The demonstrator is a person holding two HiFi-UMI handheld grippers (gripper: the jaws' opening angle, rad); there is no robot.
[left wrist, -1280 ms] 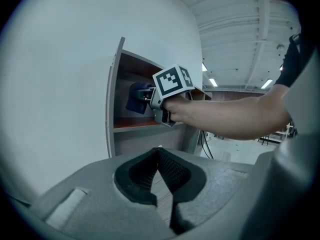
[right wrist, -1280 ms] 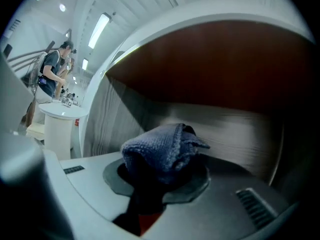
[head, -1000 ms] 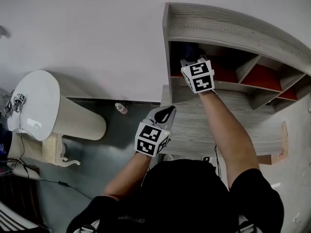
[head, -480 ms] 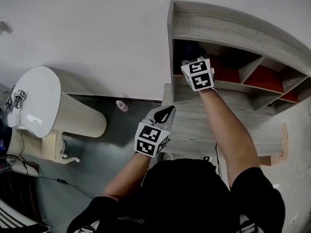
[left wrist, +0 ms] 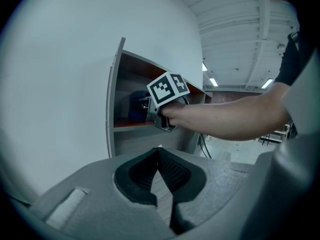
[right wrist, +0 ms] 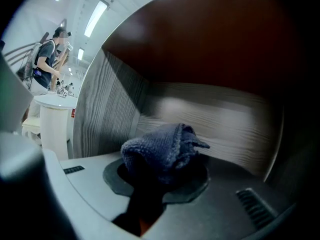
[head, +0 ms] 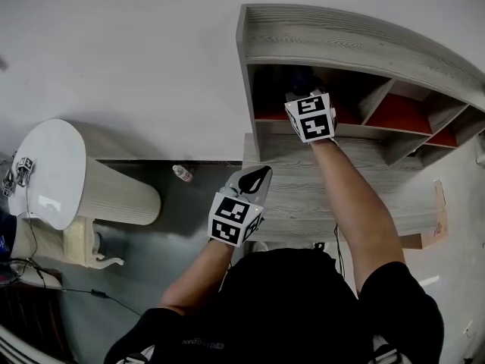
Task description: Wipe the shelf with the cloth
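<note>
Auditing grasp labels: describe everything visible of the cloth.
The cloth is dark blue-grey and fuzzy like microfibre, bunched into a wad with folds. The right gripper is shut on it, and it bulges forward past the jaws. It sits inside the leftmost compartment of the shelf, near the grey wood-grain side wall. Whether it touches a shelf surface can't be told.

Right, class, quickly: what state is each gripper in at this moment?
Left gripper: closed, holding nothing.
Right gripper: closed on the blue cloth, inside the shelf.
</note>
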